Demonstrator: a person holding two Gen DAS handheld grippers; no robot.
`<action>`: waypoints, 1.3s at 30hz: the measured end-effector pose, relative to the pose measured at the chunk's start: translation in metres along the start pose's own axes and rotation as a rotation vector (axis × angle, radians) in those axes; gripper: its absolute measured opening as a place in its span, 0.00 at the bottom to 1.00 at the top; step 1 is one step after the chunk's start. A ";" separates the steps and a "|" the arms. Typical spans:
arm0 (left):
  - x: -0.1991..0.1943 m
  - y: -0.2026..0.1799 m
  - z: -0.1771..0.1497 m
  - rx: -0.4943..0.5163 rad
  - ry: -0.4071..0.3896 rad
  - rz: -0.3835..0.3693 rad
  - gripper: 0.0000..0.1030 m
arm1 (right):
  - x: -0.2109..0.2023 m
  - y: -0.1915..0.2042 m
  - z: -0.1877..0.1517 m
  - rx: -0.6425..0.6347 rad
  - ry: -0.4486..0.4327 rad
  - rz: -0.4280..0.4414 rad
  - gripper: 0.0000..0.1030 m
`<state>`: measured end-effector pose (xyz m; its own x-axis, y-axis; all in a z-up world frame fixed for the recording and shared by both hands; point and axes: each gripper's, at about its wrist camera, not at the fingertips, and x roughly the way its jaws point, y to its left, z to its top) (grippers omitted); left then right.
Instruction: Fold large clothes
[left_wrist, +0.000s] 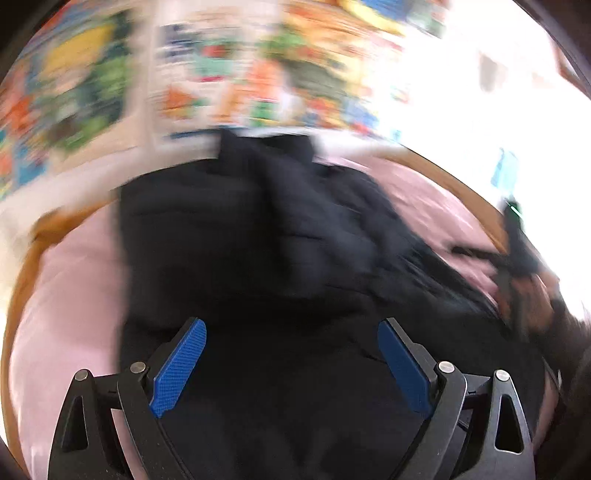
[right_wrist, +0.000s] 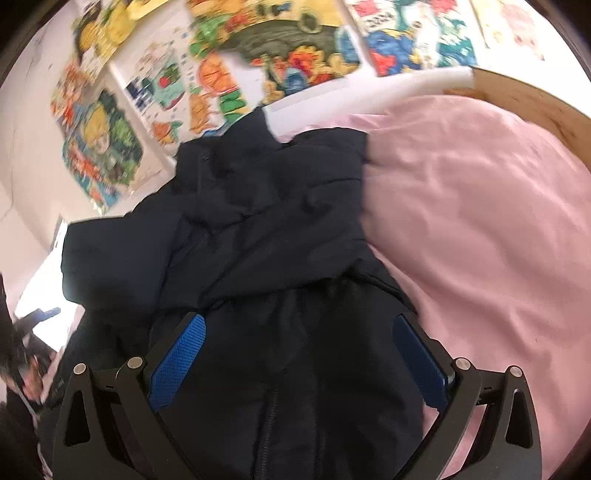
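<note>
Dark padded jacket (right_wrist: 266, 236) lies partly folded on the pink bedcover (right_wrist: 480, 221); left gripper (left_wrist: 291, 332) and right gripper (right_wrist: 299, 328) hover above it, jaws spread, empty. Risk: bulky, springy padding may unfold, or a pinch may catch one layer only

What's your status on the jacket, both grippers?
Left gripper open, empty, over the jacket. Right gripper open, empty, above its zipper front. Dark jacket partly folded on pink bedding. Nothing in the way.
</note>
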<state>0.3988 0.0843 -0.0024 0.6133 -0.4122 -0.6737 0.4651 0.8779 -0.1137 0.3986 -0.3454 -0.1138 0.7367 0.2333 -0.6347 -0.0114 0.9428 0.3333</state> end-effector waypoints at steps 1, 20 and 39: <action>0.000 0.014 0.002 -0.058 -0.011 0.056 0.92 | -0.001 0.007 0.003 -0.018 0.002 0.011 0.97; 0.060 0.048 0.027 -0.365 -0.015 0.001 0.94 | -0.019 0.124 0.025 -0.058 0.002 0.369 0.97; 0.073 0.002 0.034 -0.229 0.019 0.056 0.94 | 0.035 0.021 -0.013 0.431 0.078 0.408 0.97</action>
<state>0.4662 0.0476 -0.0264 0.6209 -0.3581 -0.6974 0.2720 0.9327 -0.2367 0.4155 -0.3144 -0.1375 0.6789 0.5880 -0.4397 0.0047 0.5954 0.8034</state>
